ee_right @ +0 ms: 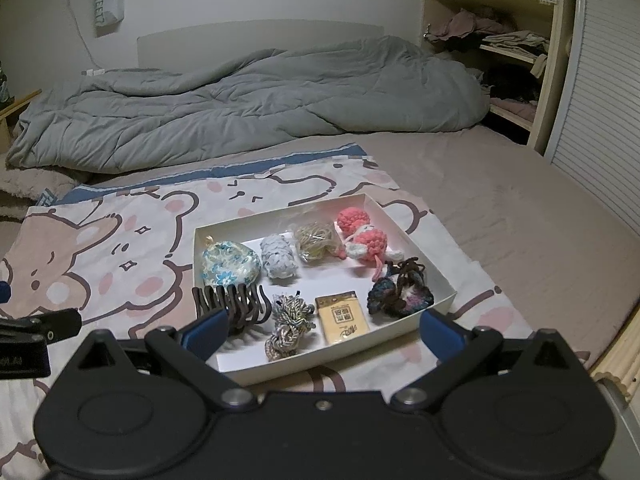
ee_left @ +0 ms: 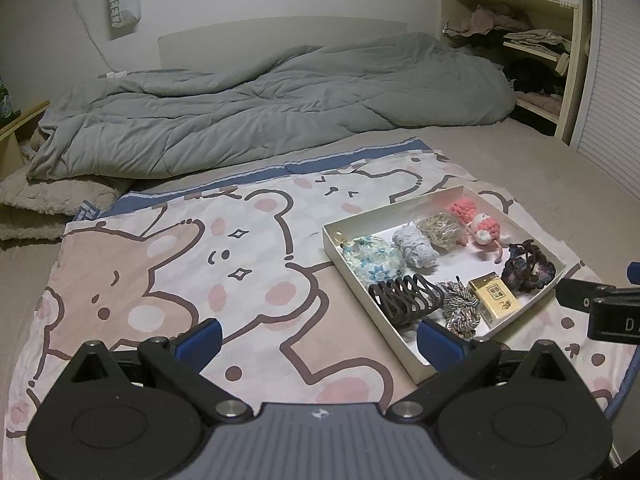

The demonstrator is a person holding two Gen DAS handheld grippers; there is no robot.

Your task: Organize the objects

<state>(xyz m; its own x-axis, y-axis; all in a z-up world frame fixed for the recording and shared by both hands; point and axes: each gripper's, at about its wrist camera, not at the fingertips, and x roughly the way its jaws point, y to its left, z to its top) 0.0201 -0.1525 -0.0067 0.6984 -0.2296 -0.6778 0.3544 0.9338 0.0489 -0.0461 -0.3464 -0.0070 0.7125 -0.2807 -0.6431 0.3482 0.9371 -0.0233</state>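
Note:
A shallow white box [ee_right: 436, 280] [ee_left: 400, 210] lies on a bear-print cloth [ee_left: 180, 264] on the bed. In it lie a floral pouch [ee_right: 230, 266], a pale blue knit piece [ee_right: 278, 258], a bag of rubber bands [ee_right: 316, 240], a pink crochet toy [ee_right: 362, 236], a dark crochet scrunchie [ee_right: 400, 292], a yellow card [ee_right: 346, 316], a braided cord [ee_right: 288, 326] and a dark hair claw [ee_right: 236, 304]. My right gripper [ee_right: 324, 336] is open and empty over the box's near edge. My left gripper [ee_left: 320, 340] is open and empty, left of the box.
A rumpled grey duvet [ee_left: 260, 112] covers the far half of the bed. A shelf with clothes [ee_left: 528, 52] stands at the back right beside a louvred door [ee_left: 612, 92]. A folded beige blanket [ee_left: 44, 204] lies at the left. Bare beige sheet [ee_right: 520, 208] lies right of the box.

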